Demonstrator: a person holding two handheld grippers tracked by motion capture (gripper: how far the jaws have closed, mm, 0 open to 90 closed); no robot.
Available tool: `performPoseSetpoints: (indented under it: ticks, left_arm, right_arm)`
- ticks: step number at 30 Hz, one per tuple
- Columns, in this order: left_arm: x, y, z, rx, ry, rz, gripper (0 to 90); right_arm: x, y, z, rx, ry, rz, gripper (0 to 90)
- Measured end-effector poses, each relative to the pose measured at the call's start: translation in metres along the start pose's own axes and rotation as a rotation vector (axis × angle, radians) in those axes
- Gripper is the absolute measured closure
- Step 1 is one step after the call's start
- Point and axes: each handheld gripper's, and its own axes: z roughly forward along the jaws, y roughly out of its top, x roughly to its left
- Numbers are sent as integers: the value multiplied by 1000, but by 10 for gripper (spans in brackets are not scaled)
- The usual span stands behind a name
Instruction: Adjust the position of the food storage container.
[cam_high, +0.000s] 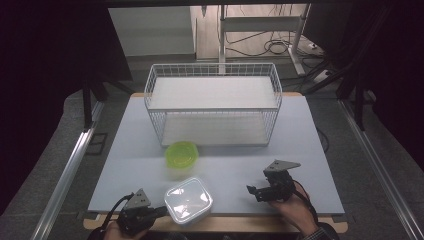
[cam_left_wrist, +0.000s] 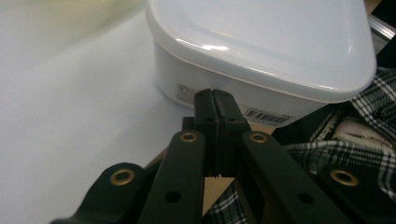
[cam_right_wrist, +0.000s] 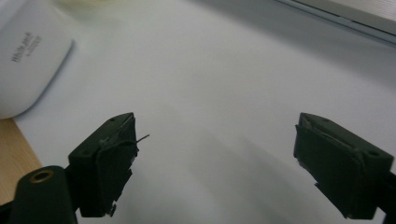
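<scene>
I am working with a white lidded box (cam_high: 188, 199) sitting at the near edge of the mat (cam_high: 125, 150), just beside my left gripper (cam_high: 161, 212). In the left gripper view the jaws are pressed together with nothing between them, their tips almost at the box's (cam_left_wrist: 261, 51) side wall near the label; I cannot tell whether they are touching it. So the box is not being gripped, and I am judging that the left gripper is either nudging it or lining up on it.

My right gripper (cam_high: 251, 190) is hovering over bare mat to the right of the box, well apart from it. In the right gripper view its fingers (cam_right_wrist: 105, 161) are standing wide apart with only mat between them, and the box (cam_right_wrist: 28, 51) is showing at the upper left corner.

A green bowl (cam_high: 182, 153) is sitting farther out, between the box and the wire rack (cam_high: 213, 102); it is looking slightly blurred. Both shelves of the rack are bare.

As I read it, the work is at its very start: nothing is lifted, nothing is placed on the rack. If the box is meant to go there, grasping, carrying and setting down are all left to do.
</scene>
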Motion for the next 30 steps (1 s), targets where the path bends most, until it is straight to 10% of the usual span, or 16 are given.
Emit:
performPoseSetpoints:
  ticks: [10,18,30]
  left_arm:
    - [1,10,17,6,-34,-11,895]
    - [7,20,31,-2,-72,-35,895]
    - [4,40,53,3,-71,8,895]
  right_arm:
    - [13,3,1,44,78,-35,372]
    - [32,9,-1,50,165,-52,730]
    - [45,12,7,44,181,-50,797]
